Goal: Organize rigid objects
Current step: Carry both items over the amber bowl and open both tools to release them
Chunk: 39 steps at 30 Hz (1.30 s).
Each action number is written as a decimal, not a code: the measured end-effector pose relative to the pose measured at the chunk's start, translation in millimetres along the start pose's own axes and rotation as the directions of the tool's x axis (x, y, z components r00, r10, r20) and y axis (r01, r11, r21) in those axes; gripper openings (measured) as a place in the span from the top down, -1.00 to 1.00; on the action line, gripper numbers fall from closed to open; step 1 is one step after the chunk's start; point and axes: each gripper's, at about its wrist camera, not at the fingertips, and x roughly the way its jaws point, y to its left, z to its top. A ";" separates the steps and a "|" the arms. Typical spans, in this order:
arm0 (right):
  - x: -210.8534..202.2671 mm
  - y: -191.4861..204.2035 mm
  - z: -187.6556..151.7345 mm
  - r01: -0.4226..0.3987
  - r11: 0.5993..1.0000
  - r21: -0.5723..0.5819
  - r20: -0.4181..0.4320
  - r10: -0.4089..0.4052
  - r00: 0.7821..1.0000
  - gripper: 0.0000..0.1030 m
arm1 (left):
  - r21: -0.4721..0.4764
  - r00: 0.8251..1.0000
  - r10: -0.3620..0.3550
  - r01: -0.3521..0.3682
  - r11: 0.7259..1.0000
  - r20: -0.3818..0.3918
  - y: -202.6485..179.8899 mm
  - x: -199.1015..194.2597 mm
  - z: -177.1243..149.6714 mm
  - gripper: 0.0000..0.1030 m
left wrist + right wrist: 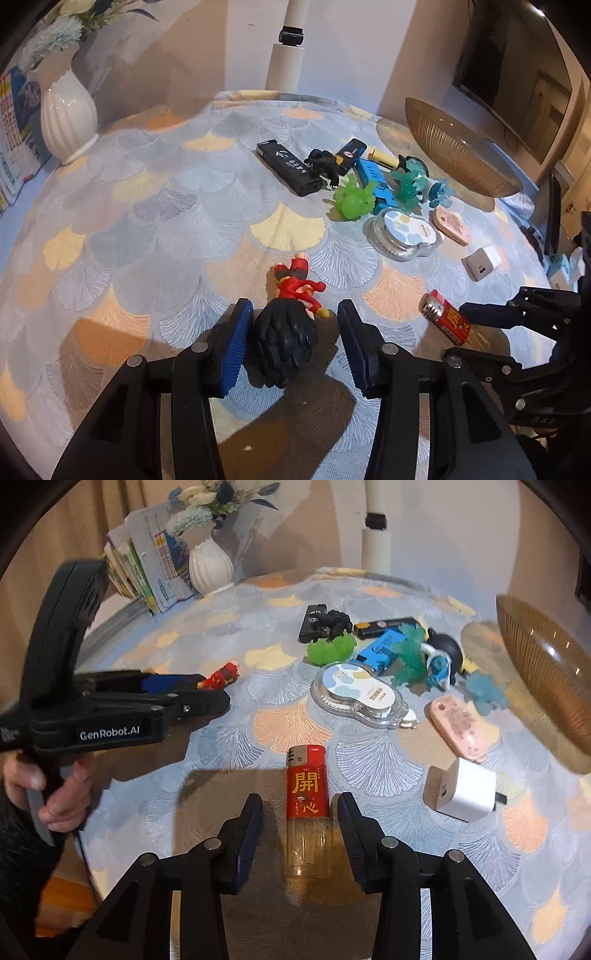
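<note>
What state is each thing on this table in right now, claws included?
Left claw: open, straddling the figurine's head.
Red figurine: lying flat on the cloth, ungripped.
Right claw: open, either side of the lighter.
Red lighter: lying flat, ungripped.
White charger: lying on its side.
Amber bowl: tilted up on edge.
White vase: upright.

The blue lighter (378, 181) is partly hidden behind the teal figure (408, 184). The glass bowl (546, 672) is cut off by the right wrist view's edge. The black lighter's (290, 167) print is too small to be read.
</note>
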 end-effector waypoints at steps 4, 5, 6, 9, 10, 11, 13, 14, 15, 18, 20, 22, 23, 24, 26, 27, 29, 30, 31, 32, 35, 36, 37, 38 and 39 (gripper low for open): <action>-1.4 14.8 -4.3 0.056 0.996 -0.064 0.029 -0.054 0.998 0.54 | 0.022 0.999 0.033 -0.033 0.999 0.002 -6.0 0.3 -2.3 0.35; -2.2 18.1 -4.4 0.047 0.996 -0.076 0.031 -0.045 0.999 0.57 | 0.030 0.999 0.048 -0.048 0.998 0.002 -8.4 0.9 -2.3 0.43; -2.6 19.5 -3.8 0.052 0.995 -0.082 0.034 -0.049 0.998 0.57 | 0.040 0.998 0.062 -0.062 0.997 0.003 -10.6 1.5 -2.6 0.43; -9.2 17.2 -0.7 0.023 0.998 -0.059 0.051 -0.020 0.999 0.57 | 0.059 0.993 0.115 -0.116 0.992 0.007 -14.7 2.5 -1.7 0.43; -15.8 13.0 1.4 0.015 0.999 -0.041 0.069 -0.012 0.998 0.57 | 0.054 0.995 0.101 -0.102 0.993 0.009 -14.9 0.7 -0.5 0.43; -23.9 9.1 4.7 0.015 1.000 -0.022 0.091 -0.013 0.996 0.57 | 0.053 0.995 0.096 -0.096 0.994 0.013 -15.5 -1.0 0.7 0.43; -46.2 -9.7 10.9 0.013 1.000 0.028 0.150 -0.017 0.989 0.57 | 0.061 0.995 0.094 -0.095 0.994 0.026 -21.2 -7.1 5.5 0.43; -56.5 -20.0 13.0 0.018 0.998 0.052 0.176 -0.027 0.984 0.57 | 0.072 0.995 0.089 -0.092 0.993 0.037 -26.8 -11.6 10.9 0.43; -66.8 -32.1 15.5 0.029 0.997 0.078 0.200 -0.044 0.979 0.57 | 0.079 0.995 0.083 -0.087 0.993 0.050 -31.8 -15.4 15.7 0.43; -92.7 -77.2 24.7 0.109 0.979 0.172 0.232 -0.148 0.961 0.57 | 0.113 0.994 0.027 -0.040 0.993 0.110 -56.9 -29.8 39.7 0.43; -106.8 -116.2 30.0 0.160 0.951 0.265 0.232 -0.224 0.947 0.57 | 0.138 0.987 -0.057 0.036 0.990 0.153 -77.4 -37.9 59.5 0.43; -119.3 -151.1 33.2 0.212 0.910 0.357 0.216 -0.301 0.929 0.57 | 0.150 0.973 -0.152 0.126 0.981 0.172 -98.8 -38.9 82.4 0.43; -125.4 -171.5 34.3 0.243 0.878 0.412 0.197 -0.346 0.917 0.57 | 0.155 0.969 -0.180 0.154 0.976 0.169 -107.9 -36.9 92.4 0.43; -129.7 -187.3 35.0 0.267 0.851 0.451 0.174 -0.378 0.909 0.57 | 0.173 0.964 -0.210 0.182 0.968 0.163 -124.1 -32.5 106.4 0.43; -131.6 -219.5 35.2 0.322 0.795 0.514 0.119 -0.438 0.891 0.57 | 0.210 0.961 -0.221 0.185 0.960 0.164 -149.8 -23.0 122.4 0.43; -130.4 -231.3 34.5 0.332 0.779 0.532 0.101 -0.448 0.888 0.57 | 0.225 0.962 -0.224 0.186 0.956 0.158 -160.7 -16.6 129.3 0.43; -123.6 -253.1 33.4 0.343 0.757 0.556 0.062 -0.450 0.891 0.57 | 0.233 0.963 -0.240 0.206 0.950 0.125 -184.6 3.9 144.2 0.43; -119.4 -259.7 32.9 0.346 0.752 0.562 0.049 -0.448 0.893 0.57 | 0.233 0.962 -0.247 0.215 0.948 0.114 -191.5 12.4 148.3 0.43; -114.4 -264.7 32.5 0.358 0.745 0.563 0.028 -0.450 0.892 0.57 | 0.239 0.962 -0.254 0.224 0.945 0.101 -203.1 25.0 152.8 0.43; -112.0 -268.7 32.5 0.366 0.741 0.563 0.013 -0.451 0.893 0.57 | 0.242 0.963 -0.253 0.224 0.944 0.092 -209.3 33.5 155.3 0.43; -102.8 -278.1 35.0 0.375 0.736 0.563 -0.010 -0.448 0.894 0.57 | 0.237 0.966 -0.252 0.232 0.943 0.059 -221.7 55.3 158.1 0.31; -100.5 -280.3 37.8 0.398 0.730 0.555 -0.022 -0.466 0.884 0.57 | 0.236 0.967 -0.249 0.230 0.944 0.054 -224.2 59.8 159.0 0.15; -98.6 -280.3 40.9 0.442 0.720 0.535 -0.040 -0.501 0.865 0.57 | 0.239 0.972 -0.231 0.212 0.948 0.054 -227.2 65.4 160.4 -0.08; -97.8 -280.7 39.1 0.461 0.720 0.520 -0.045 -0.515 0.856 0.57 | 0.242 0.975 -0.215 0.194 0.951 0.060 -228.2 66.5 160.9 -0.17; -100.3 -276.8 39.6 0.471 0.726 0.501 -0.036 -0.526 0.850 0.57 | 0.245 0.978 -0.197 0.175 0.954 0.066 -228.8 66.2 161.7 -0.20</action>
